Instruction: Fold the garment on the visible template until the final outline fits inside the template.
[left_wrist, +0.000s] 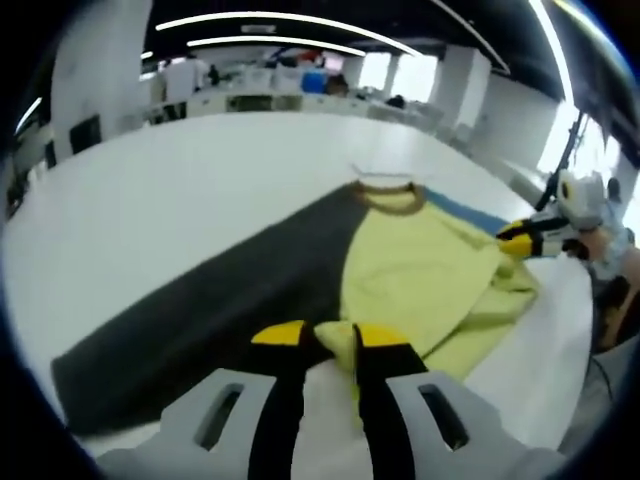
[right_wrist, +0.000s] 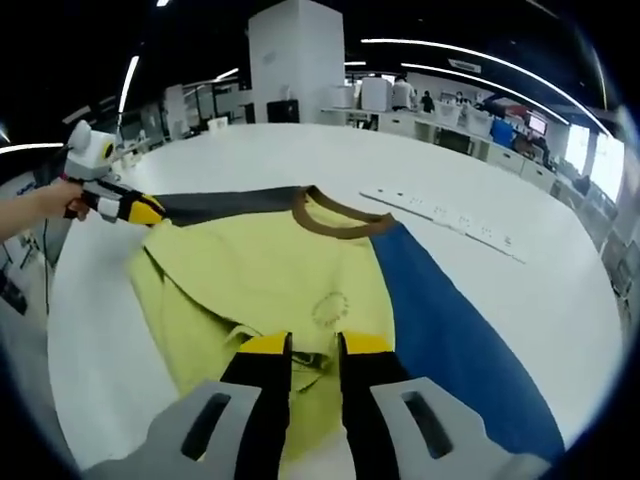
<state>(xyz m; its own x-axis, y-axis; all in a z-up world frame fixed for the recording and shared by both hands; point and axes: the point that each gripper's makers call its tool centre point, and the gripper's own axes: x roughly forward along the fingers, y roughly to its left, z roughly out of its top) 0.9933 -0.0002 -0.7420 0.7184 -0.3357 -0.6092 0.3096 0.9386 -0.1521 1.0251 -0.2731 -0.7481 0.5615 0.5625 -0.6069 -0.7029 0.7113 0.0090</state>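
Yellow cloth is being pinched by both grippers, left and right, each pressing its jaws on the shirt lying over the mat. Uneven pulling could be bunching it, slipping out.

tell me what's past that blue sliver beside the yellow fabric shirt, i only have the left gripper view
Observer: The sliver is a wide blue panel running along the yellow fabric shirt, starting at its brown collar.
Operator: anything on the table beyond it
Observer: A long flat white strip lies on the white table.
Operator: any print on the shirt
Observer: A faint round print sits on the chest, just ahead of the right gripper, whose jaws pinch a shirt fold.
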